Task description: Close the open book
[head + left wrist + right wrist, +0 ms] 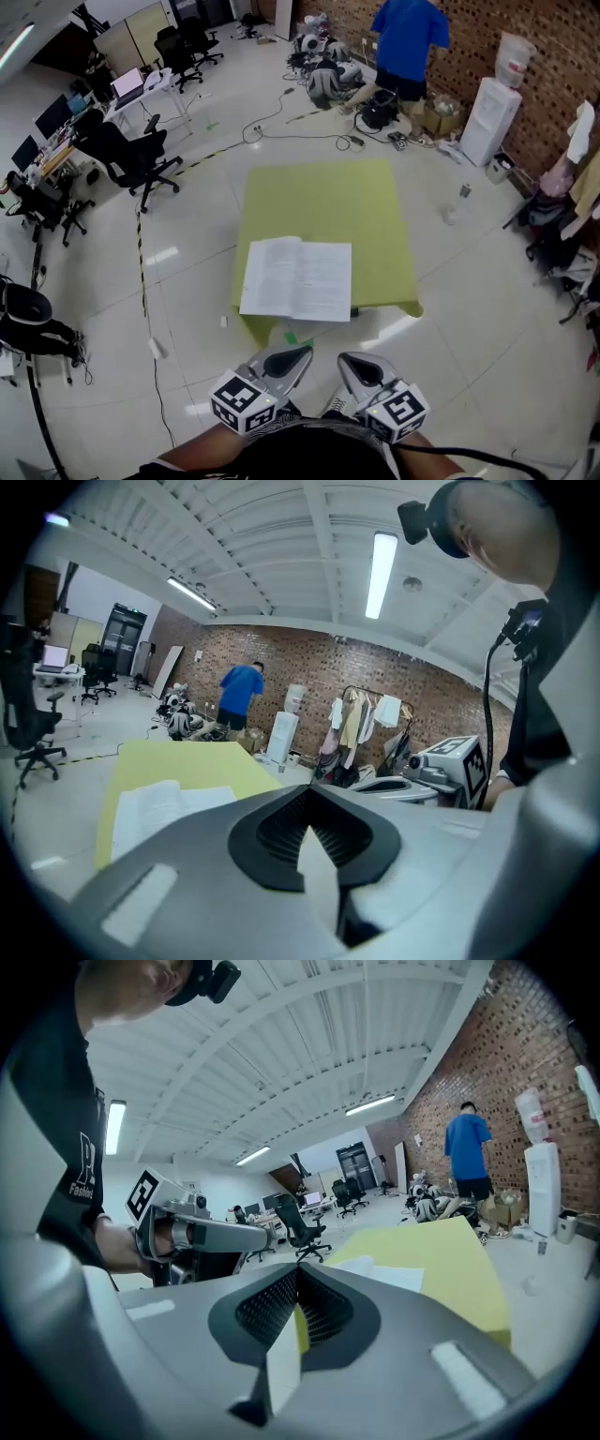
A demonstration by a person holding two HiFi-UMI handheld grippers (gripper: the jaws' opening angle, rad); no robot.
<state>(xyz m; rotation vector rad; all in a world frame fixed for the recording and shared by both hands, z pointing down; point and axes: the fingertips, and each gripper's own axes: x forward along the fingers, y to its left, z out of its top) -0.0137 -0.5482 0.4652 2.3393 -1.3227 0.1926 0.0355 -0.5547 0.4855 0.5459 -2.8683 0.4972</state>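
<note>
Book (296,279) lies open on square green table (319,206); ribbed jaws of left gripper (300,353) and right gripper (348,359) seem closed.

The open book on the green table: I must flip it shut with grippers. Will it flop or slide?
The open book shows pages humped at the spine, so they will probably bend and fan rather than lift stiffly. It lies flat at the near edge of the green table, so a push may well slide it, perhaps off the edge.
</note>
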